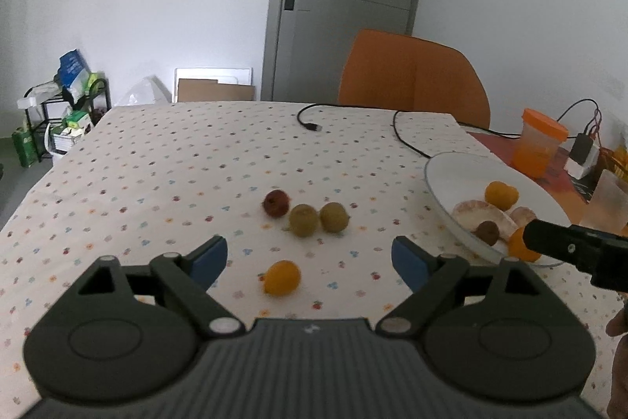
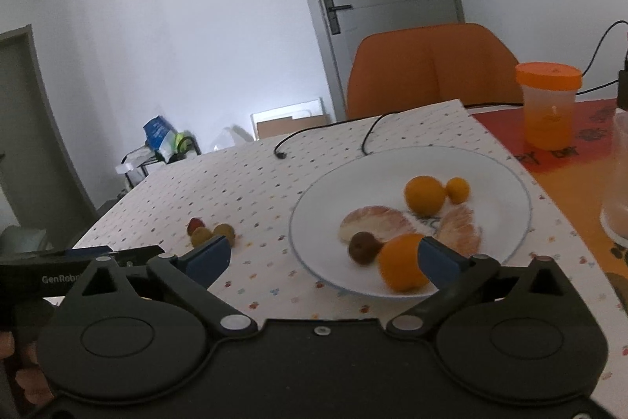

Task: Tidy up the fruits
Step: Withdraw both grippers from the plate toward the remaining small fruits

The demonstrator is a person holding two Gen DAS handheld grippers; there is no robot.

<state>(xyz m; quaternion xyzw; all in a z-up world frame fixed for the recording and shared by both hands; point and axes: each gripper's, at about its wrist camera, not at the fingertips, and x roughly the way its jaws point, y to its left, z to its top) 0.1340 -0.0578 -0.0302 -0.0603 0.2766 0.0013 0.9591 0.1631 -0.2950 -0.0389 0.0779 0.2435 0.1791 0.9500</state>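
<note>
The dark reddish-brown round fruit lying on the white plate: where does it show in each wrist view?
Left wrist view: dark reddish-brown round fruit at right, near the front rim of the round white plate, beside the pale peeled citrus segment.
Right wrist view: lower centre, touching the large orange fruit.
Shared landmark: orange chair.

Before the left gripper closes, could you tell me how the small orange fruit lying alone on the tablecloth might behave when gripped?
The small orange fruit looks round and smooth, so it would probably roll if nudged. It seems small and likely light.
</note>
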